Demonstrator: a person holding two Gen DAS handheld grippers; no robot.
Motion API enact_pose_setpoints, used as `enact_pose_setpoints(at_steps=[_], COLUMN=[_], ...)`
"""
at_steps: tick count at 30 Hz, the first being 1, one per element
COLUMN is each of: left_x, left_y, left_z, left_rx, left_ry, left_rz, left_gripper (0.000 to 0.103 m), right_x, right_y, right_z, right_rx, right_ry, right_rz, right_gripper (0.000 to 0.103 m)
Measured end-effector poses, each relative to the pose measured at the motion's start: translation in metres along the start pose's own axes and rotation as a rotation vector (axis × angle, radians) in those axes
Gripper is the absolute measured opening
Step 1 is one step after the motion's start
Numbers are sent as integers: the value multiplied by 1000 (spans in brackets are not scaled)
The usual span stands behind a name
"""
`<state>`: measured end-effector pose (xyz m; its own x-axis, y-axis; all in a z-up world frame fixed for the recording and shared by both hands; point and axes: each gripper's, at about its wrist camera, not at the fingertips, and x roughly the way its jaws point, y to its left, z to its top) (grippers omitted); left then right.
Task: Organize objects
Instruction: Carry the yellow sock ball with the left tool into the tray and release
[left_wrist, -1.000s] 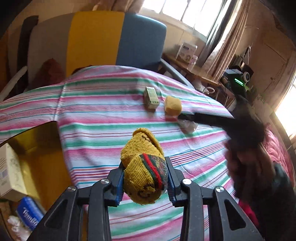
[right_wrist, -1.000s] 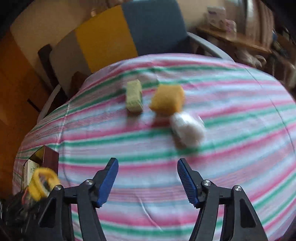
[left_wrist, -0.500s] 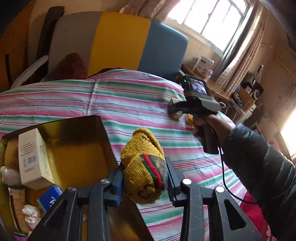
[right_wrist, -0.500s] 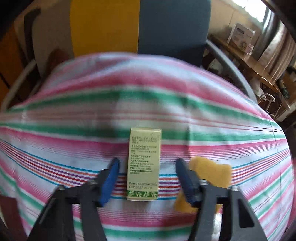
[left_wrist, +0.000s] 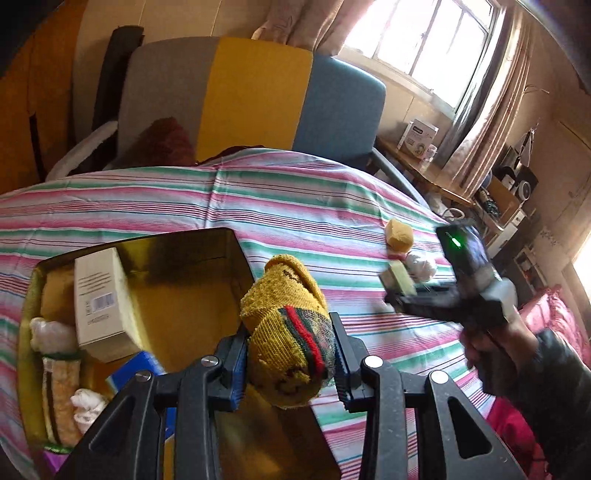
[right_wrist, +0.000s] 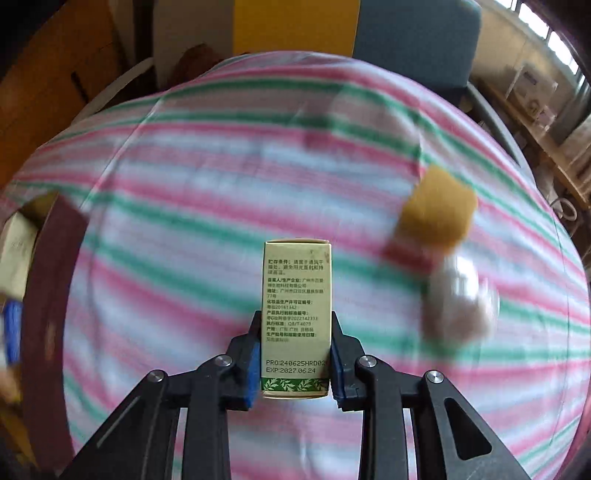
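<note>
A: What's largest here?
B: The striped tabletop (left_wrist: 295, 206), then the gold box (left_wrist: 192, 295) at its near left.
A: The hand-held grippers?
B: Left hand-held gripper (left_wrist: 288, 354) clamps a yellow sock (left_wrist: 288, 332) beside that box; right hand-held gripper (right_wrist: 294, 354) pinches a green carton (right_wrist: 296, 314).

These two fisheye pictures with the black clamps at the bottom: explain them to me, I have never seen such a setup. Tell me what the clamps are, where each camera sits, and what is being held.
No robot here: a person holds a two-finger clamp tool in each hand, each with a camera looking along its fingers.

The left-hand camera shows the left gripper squeezing a rolled yellow sock beside an open yellow box that already holds a white carton and other small things. The person's other hand is at its right edge.

The right-hand camera shows the right gripper shut on a small green carton.

Lying on the striped cloth are a yellow sponge-like block and a crumpled white wad.
</note>
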<state>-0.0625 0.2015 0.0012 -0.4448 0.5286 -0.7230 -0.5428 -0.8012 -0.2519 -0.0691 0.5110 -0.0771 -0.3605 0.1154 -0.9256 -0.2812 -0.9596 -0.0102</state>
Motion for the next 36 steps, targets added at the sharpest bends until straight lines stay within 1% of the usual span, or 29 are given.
enact_pose_setpoints(at_steps=[7,9,13,18,20,29,31,33,36], left_x=[-16,-20,-30,-33,-35,-38,-37,-35,-39], left_y=[4,5,6,7,6,6,8,12,27], left_z=[-14,-18,-28,-37,-41,-52,-55,-57,-59], left_rx=[36,44,49,49,56,54,43,17,-46], left_ry=[-22,-23,-29,-22,-22,-11,0,15,19], left_rz=[101,119,142,163,168,175,167,142,95], left_gripper=[37,37,37,37,37,37,37,37,37], right_x=[-16,-18,-21,-22,-18,-16,-16,-17,-18], right_y=[18,23,26,21,19,24,26,28,27], right_z=[-65,-77,-86,-89,-84,-84,-85,-85,-86], right_rx=[-16,-13,15,31,37,10,-12,-26,-32], right_ry=[9,-20,-48,-57,-55,-61,-66,-70,-69], right_rz=[4,3,18,56,66,39,24,14,15], right_gripper=[30,30,30,30,30,30,30,30,30])
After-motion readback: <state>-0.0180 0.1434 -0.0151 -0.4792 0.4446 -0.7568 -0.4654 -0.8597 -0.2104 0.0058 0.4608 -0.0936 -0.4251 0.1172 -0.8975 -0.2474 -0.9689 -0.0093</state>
